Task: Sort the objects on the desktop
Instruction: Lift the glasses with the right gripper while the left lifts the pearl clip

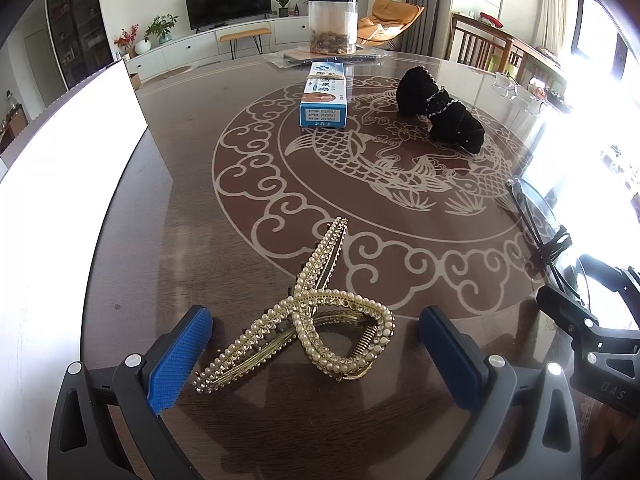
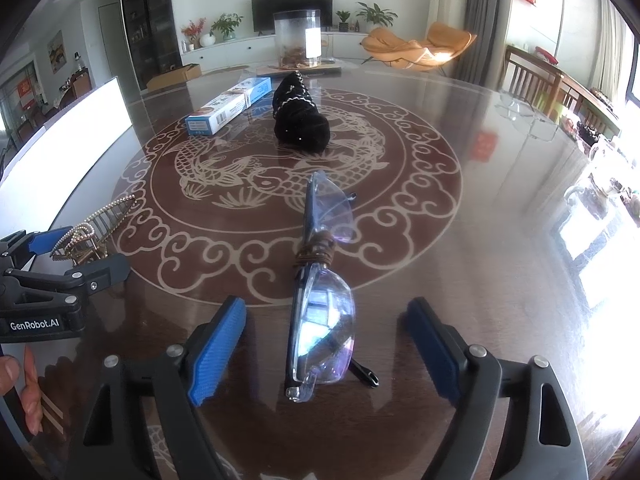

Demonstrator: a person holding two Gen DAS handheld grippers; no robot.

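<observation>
A gold pearl hair clip (image 1: 320, 320) lies on the round brown table (image 1: 180, 220), between the open blue pads of my left gripper (image 1: 316, 354), which does not grip it. The clip also shows in the right wrist view (image 2: 92, 232). Clear folded glasses (image 2: 320, 300) with a brown cord wound round them lie between the open pads of my right gripper (image 2: 324, 350), ungripped. They show at the right edge of the left wrist view (image 1: 540, 220). A blue-white toothpaste box (image 1: 326, 96) and a black beaded cloth item (image 1: 440, 108) lie farther back.
A white box (image 1: 68, 200) stands at the table's left side. A clear jar (image 1: 332, 24) with brown contents stands on a flat packet at the far edge. Clear glassware (image 2: 528, 116) sits at the far right. Chairs stand beyond the table.
</observation>
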